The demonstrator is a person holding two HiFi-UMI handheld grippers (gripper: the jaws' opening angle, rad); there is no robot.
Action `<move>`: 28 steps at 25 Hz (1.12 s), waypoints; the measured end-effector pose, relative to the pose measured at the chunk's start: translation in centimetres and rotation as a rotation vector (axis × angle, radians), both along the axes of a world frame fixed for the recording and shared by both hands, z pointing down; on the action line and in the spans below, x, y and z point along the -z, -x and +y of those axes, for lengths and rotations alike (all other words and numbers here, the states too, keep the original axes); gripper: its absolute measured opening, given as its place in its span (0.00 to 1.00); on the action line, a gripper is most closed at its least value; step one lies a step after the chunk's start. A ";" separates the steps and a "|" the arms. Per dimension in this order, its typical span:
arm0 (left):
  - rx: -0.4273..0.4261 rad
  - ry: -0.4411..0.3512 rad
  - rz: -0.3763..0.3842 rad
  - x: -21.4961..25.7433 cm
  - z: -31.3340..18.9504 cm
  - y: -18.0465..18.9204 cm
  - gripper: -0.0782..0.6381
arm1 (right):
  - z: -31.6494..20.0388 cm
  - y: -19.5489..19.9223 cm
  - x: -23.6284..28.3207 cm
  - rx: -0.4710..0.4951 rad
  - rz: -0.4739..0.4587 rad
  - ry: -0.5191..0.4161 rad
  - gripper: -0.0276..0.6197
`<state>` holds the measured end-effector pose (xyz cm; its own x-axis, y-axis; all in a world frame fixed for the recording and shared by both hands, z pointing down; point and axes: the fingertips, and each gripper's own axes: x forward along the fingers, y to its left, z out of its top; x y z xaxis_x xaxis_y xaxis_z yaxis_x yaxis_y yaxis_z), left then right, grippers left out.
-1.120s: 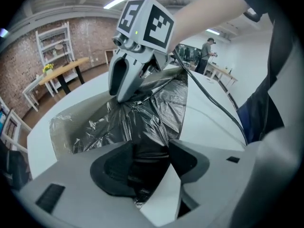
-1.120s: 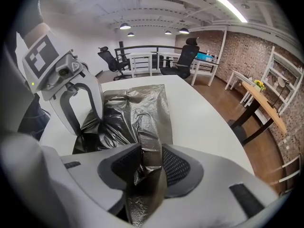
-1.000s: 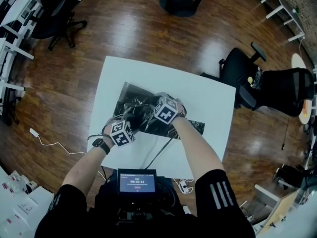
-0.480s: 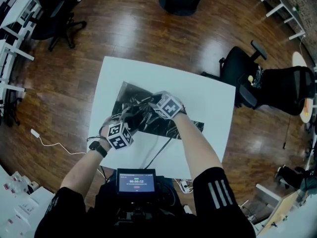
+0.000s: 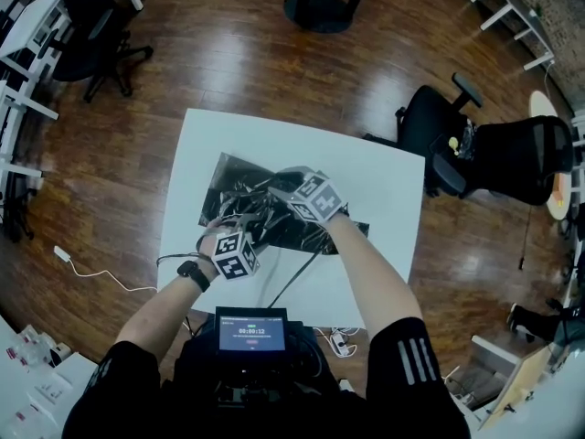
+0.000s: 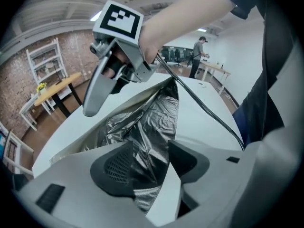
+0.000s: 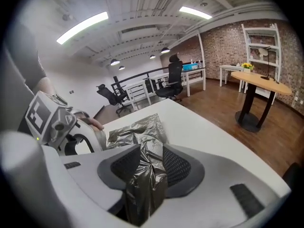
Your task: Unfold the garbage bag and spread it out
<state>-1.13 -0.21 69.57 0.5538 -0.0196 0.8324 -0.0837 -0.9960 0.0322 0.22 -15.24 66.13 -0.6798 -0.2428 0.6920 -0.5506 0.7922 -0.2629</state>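
Note:
A crumpled black garbage bag (image 5: 236, 179) lies partly unfolded on the white table (image 5: 379, 186). My left gripper (image 5: 230, 231) is at the bag's near edge. In the left gripper view its jaws (image 6: 149, 167) are shut on a strip of the film (image 6: 152, 122). My right gripper (image 5: 281, 193) is over the bag's middle. Its jaws (image 7: 145, 167) are shut on a bunched fold of the bag (image 7: 142, 184), and the rest of the bag (image 7: 135, 132) lies flat beyond. The right gripper's marker cube (image 6: 118, 20) shows above the bag in the left gripper view.
A black cable (image 5: 294, 280) runs from the grippers over the table's near edge. Black office chairs (image 5: 494, 154) stand right of the table. Another chair (image 5: 87, 16) and white desks (image 5: 18, 99) stand at the far left. A round table's foot (image 5: 315, 9) is beyond.
My left gripper has drawn back a little toward the person with the bag's edge in it. My right gripper has barely shifted.

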 end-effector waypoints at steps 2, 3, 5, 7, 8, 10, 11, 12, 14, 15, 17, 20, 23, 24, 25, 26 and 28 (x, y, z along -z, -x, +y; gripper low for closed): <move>-0.019 0.004 0.010 -0.1 0.6 -1.1 0.43 | 0.8 -1.2 0.7 -0.020 0.033 -0.032 0.31; -0.029 0.007 0.013 -0.2 0.9 -1.6 0.43 | 1.5 -1.8 0.9 -0.020 0.061 -0.037 0.31; -0.056 0.010 0.003 -1.0 1.6 -2.2 0.43 | 3.4 -2.9 0.1 -0.005 0.133 -0.034 0.31; -0.083 0.012 -0.015 -2.1 2.3 -2.8 0.43 | 4.7 -4.4 -1.5 0.003 0.219 -0.052 0.31; -0.093 0.014 -0.019 -2.4 2.5 -3.1 0.43 | 5.1 -5.3 -2.3 -0.005 0.259 -0.069 0.31; -0.108 0.022 -0.023 -2.8 2.9 -3.8 0.43 | 5.3 -6.7 -3.6 -0.044 0.312 -0.092 0.31; -0.114 0.026 -0.027 -3.0 3.0 -4.1 0.43 | 5.3 -7.3 -4.0 -0.068 0.323 -0.093 0.31; -0.119 0.032 -0.032 -3.3 3.2 -4.2 0.43 | 5.3 -7.7 -4.4 -0.088 0.329 -0.089 0.31; -0.128 0.047 -0.047 -3.9 3.5 -4.3 0.43 | 5.4 -8.3 -5.1 -0.109 0.340 -0.075 0.31; -0.132 0.055 -0.056 -4.2 3.7 -4.2 0.43 | 5.5 -8.5 -5.7 -0.111 0.346 -0.066 0.31; -0.135 0.075 -0.070 -4.8 4.0 -3.8 0.43 | 5.8 -8.8 -6.7 -0.108 0.354 -0.051 0.31; -0.121 0.097 -0.063 -5.0 4.2 -3.5 0.43 | 5.8 -8.8 -7.1 -0.109 0.337 -0.036 0.31; -0.118 0.099 -0.060 -5.0 4.2 -3.6 0.43 | 5.8 -8.9 -7.3 -0.096 0.337 -0.029 0.32; -0.119 0.099 -0.062 -5.0 4.2 -3.6 0.43 | 5.7 -9.0 -7.3 -0.091 0.343 -0.031 0.31; -0.120 0.099 -0.064 -5.0 4.2 -3.5 0.43 | 5.6 -9.1 -7.4 -0.086 0.351 -0.030 0.31; -0.119 0.099 -0.067 -5.0 4.3 -3.4 0.43 | 5.4 -9.3 -7.3 -0.083 0.357 -0.030 0.31; -0.116 0.098 -0.071 -5.1 4.4 -3.2 0.43 | 4.8 -9.5 -7.1 -0.090 0.358 -0.030 0.31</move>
